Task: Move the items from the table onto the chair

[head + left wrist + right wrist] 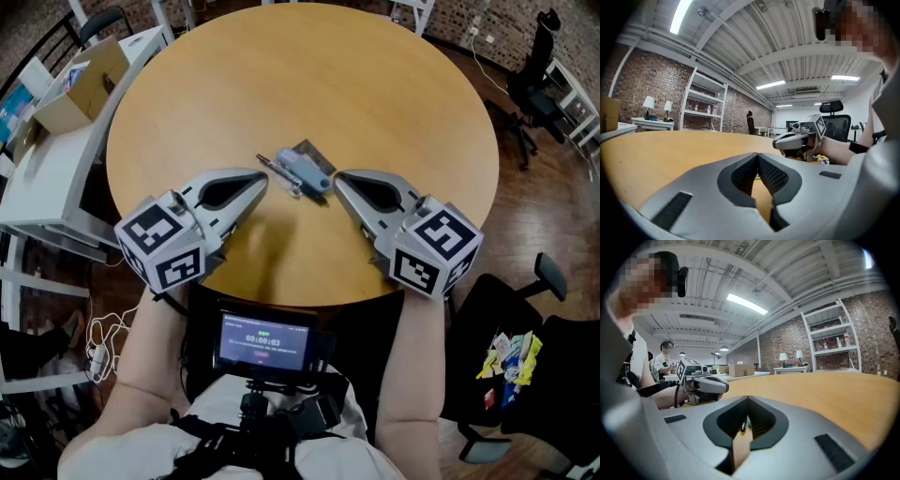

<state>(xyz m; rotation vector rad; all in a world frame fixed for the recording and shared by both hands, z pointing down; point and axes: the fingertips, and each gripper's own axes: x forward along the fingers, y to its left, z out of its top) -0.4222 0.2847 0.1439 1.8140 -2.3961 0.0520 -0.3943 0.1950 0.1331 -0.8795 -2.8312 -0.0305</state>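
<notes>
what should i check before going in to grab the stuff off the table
1. Items within reach: pen, blue tube and dark packet lie in one pile between the gripper tips: ok.
2. Left gripper ready: empty, but jaws together: not ok, open first.
3. Right gripper ready: empty, but jaws together: not ok, open first.
4. Approach path: only bare table between each tip and the pile: ok.
5. One item can be picked alone: the three overlap or touch: cannot tell.
6. Room on the chair: coloured packets already lie there: cannot tell.
</notes>
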